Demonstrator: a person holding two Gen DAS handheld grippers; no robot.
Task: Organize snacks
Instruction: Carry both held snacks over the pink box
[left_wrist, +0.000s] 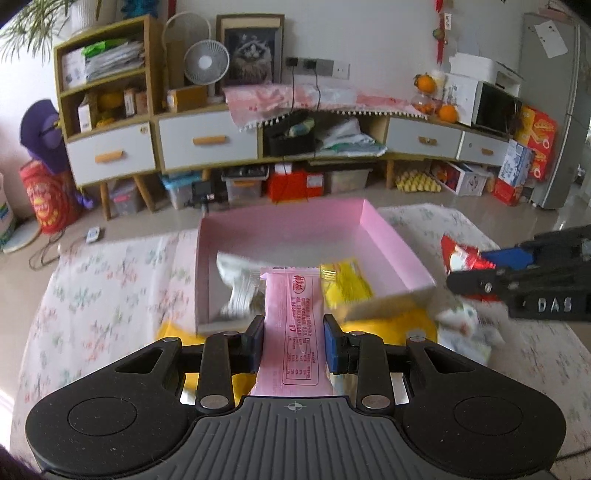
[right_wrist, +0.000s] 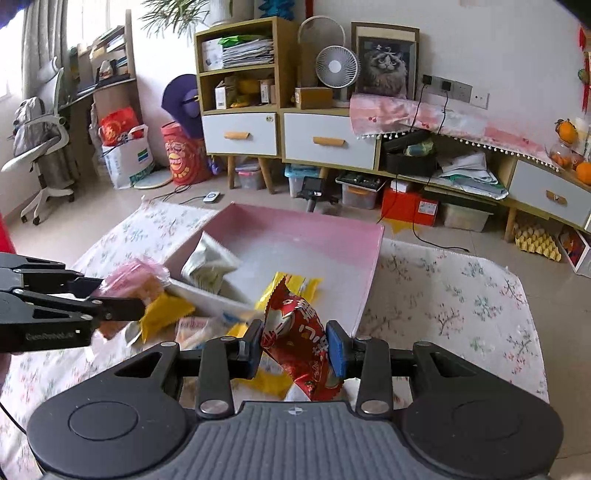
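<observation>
My left gripper (left_wrist: 294, 341) is shut on a pink snack packet (left_wrist: 291, 328), held lengthwise just before the near wall of an open pink box (left_wrist: 384, 236). Inside the box lie a white packet (left_wrist: 236, 284) and a yellow packet (left_wrist: 343, 284). My right gripper (right_wrist: 295, 345) is shut on a red snack packet (right_wrist: 299, 332), above the box's near right corner. In the right wrist view the pink box (right_wrist: 332, 229) holds the white packet (right_wrist: 207, 266) and yellow packet (right_wrist: 291, 284); the left gripper (right_wrist: 122, 304) comes in from the left with the pink packet (right_wrist: 129, 277).
The box stands on a low table under a floral cloth (left_wrist: 110, 280). Loose snacks lie in front of the box: yellow ones (right_wrist: 162, 314) and white ones (left_wrist: 465, 328). A long cabinet (left_wrist: 207, 140) with drawers lines the far wall, with storage bins (left_wrist: 243, 184) beneath it.
</observation>
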